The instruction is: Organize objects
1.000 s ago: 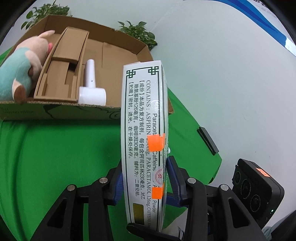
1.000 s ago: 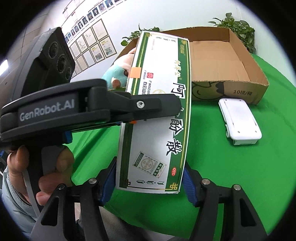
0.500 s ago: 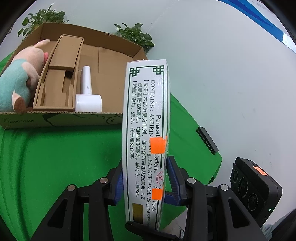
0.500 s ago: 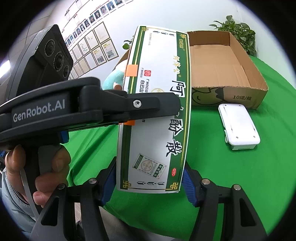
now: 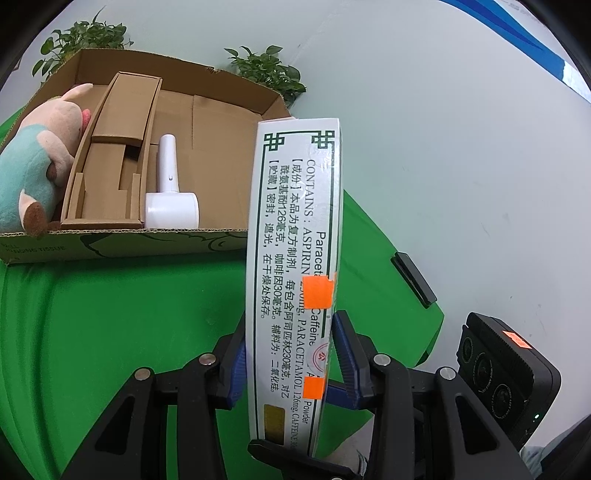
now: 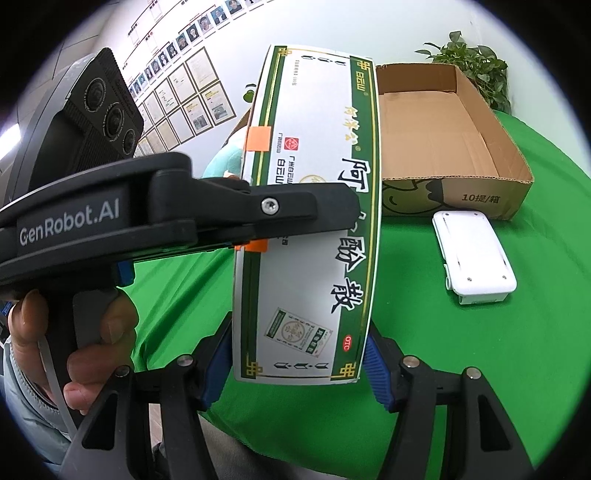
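almost nothing has moved: both your grippers stay clamped on the medicine box (image 6: 310, 236), held above the cloth at 6 o'clock from the cardboard tray (image 5: 122, 243). it looks light, glossy, crushable; grip flat faces gently.

A green cloth (image 6: 480, 369) covers a round table. A pale wall (image 5: 461, 147) stands behind it, with a blue stripe (image 5: 535, 33) high at one side. Leafy plants (image 5: 269, 72) sit along the table's far edge. Rows of framed papers (image 6: 184, 96) hang on another wall. The light is bright and even.
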Available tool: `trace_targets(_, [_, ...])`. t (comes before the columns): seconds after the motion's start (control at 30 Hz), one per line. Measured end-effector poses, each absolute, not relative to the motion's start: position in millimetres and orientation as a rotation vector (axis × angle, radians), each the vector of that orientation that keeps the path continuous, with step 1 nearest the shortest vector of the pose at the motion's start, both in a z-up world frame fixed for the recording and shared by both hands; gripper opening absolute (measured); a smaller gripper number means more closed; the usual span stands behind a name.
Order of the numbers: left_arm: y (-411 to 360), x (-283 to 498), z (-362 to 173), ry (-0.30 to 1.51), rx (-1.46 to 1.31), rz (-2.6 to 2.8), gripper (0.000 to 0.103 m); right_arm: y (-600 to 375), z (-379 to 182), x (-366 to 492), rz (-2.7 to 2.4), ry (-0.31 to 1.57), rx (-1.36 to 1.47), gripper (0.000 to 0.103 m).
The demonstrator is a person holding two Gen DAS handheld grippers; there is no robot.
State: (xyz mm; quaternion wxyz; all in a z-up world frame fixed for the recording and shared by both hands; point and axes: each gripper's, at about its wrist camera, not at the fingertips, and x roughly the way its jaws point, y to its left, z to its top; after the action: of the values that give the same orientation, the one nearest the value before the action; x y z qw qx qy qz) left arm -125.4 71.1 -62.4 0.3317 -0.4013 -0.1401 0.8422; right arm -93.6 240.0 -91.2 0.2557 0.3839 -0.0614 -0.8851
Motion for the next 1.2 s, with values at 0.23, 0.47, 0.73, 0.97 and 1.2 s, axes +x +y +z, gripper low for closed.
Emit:
trace_targets(0.23, [71.8,-127.2,-65.1,-0.372,-1.055,2.194,0.039,244.9,-95.0,-98.2,-2.398,-0.175,1.052,0.062])
trace_targets(0.47, [73.9,-129.5,-67.5,-0.372,-1.064,2.189,0.039,250.8,-99.4,-103.2,-2.396,-0.179,1.060,0.062])
trace_targets(0.73, [75.6,-130.8,-68.0,-0.372,-1.069,2.186,0.039,258.0,-103.2,-104.6,-2.395,-0.184,1.063,0.062])
trace_targets(0.97, [77.4,-137.6,-65.8,-0.380,-1.069,2.175,0.039,264.6,-104.3,-111.3,-2.402,-0.186,1.053,0.062])
trace_targets(1.2, [83.7,-146.8,-59.6,-0.363,-1.065,2.155,0.038,262.7,-104.4,-120.8,-2.423,-0.194,1.046,0.062])
